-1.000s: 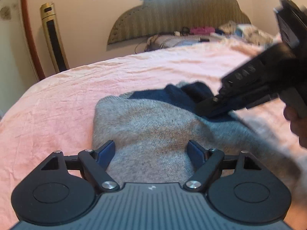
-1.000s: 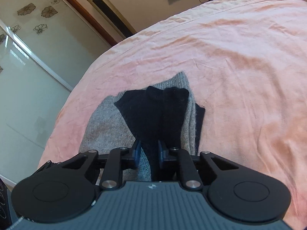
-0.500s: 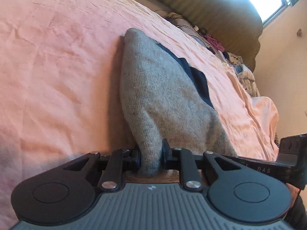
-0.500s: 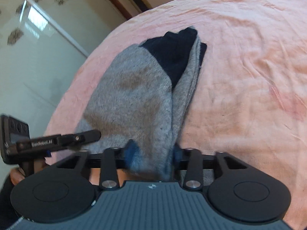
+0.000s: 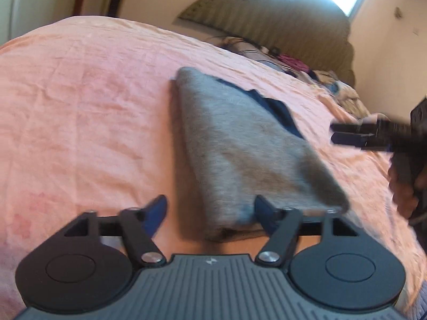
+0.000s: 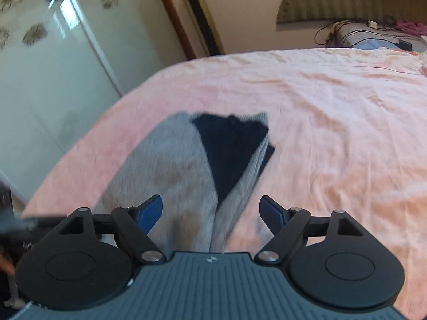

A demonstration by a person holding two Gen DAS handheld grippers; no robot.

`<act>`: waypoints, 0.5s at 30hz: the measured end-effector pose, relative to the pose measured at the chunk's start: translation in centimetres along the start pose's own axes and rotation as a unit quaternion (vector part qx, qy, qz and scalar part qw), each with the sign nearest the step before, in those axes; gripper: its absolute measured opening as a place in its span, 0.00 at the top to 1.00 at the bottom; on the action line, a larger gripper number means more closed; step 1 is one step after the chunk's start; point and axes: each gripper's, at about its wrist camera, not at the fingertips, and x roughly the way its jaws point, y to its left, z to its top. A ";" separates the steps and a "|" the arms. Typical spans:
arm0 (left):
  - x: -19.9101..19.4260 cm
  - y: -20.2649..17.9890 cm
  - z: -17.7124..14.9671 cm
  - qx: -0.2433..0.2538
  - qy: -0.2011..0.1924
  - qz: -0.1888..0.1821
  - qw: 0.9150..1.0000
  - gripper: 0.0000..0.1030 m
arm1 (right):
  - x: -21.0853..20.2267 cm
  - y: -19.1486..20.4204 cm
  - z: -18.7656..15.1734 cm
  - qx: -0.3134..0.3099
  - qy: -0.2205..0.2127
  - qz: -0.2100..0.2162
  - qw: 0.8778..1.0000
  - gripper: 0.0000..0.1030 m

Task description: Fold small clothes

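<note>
A small grey knit garment (image 5: 240, 144) with a dark navy part (image 5: 277, 112) lies folded lengthwise on the pink bedsheet (image 5: 93, 112). My left gripper (image 5: 210, 210) is open at its near end, the cloth lying between the fingers. In the right wrist view the same garment (image 6: 170, 176) shows its navy part (image 6: 229, 144) on top. My right gripper (image 6: 210, 210) is open just above its near end. The right gripper also shows in the left wrist view (image 5: 347, 136), off to the garment's right.
A padded headboard (image 5: 280, 29) and a pile of clothes and cables (image 5: 293, 64) are at the far end of the bed. A glass wardrobe door (image 6: 48, 66) and a tower fan (image 6: 200, 18) stand beside the bed.
Both grippers were shut on the garment's near end half a second ago. Both have opened and let it go, and it now lies flat on the sheet.
</note>
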 end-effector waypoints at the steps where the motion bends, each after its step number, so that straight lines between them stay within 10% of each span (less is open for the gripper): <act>1: -0.1 0.1 -0.3 0.002 -0.012 0.000 1.000 0.28 | 1.0 -0.5 1.1 0.015 -0.001 -0.003 1.000 0.27; 7: 0.2 -1.8 -1.7 0.071 -0.040 0.035 0.996 0.25 | 9.9 -1.2 4.4 0.015 0.066 -0.068 0.995 0.48; 9: 0.4 -2.0 -1.8 0.079 -0.042 0.036 0.995 0.22 | 11.3 -0.5 4.3 -0.030 0.071 -0.068 0.995 0.82; 15: 0.2 -1.5 -1.8 0.072 -0.044 0.022 0.996 0.17 | 11.7 -1.4 4.3 -0.070 0.053 -0.095 0.992 0.84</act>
